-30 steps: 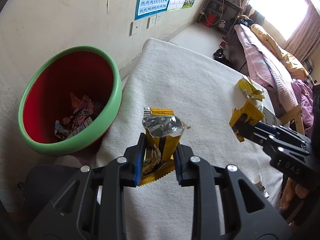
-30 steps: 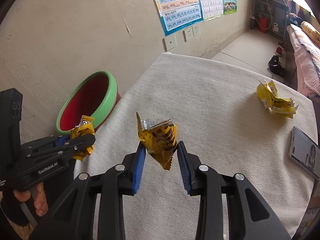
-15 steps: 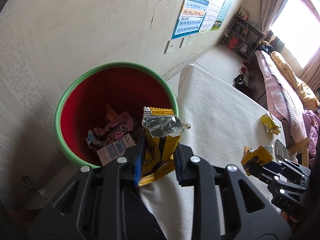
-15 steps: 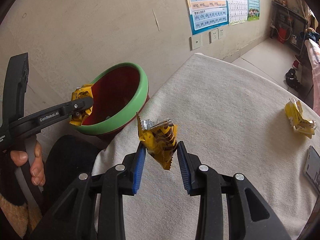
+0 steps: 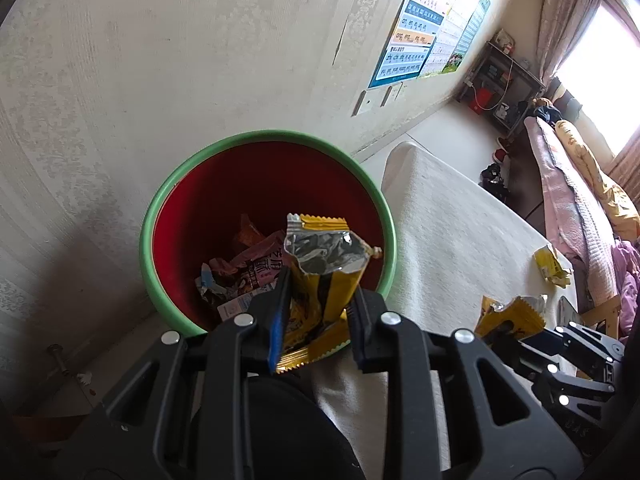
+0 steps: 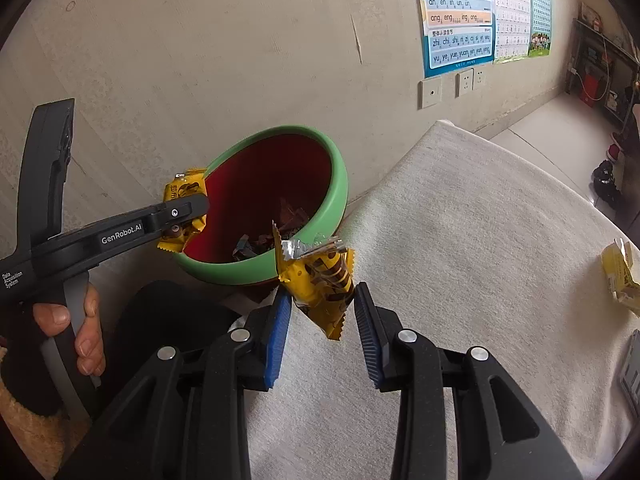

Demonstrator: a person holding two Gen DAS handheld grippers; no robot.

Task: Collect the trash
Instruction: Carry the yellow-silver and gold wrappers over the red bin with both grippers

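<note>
The bin (image 5: 268,152) stands against the wall (image 5: 160,60), just left of your cloth-covered table (image 6: 460,240). Wrappers (image 5: 244,272) lie in the bin; another wrapper (image 5: 551,266) lies on the table, well right of the bin.

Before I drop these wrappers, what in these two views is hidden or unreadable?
- Bin bottom, left wrist view: covered by trash and the held wrapper.
- Far bin wall, right wrist view: hidden by the near rim.
- Phone, right wrist view: cut off by the frame edge.
- Loose wrapper print, left wrist view: too small to read.
</note>
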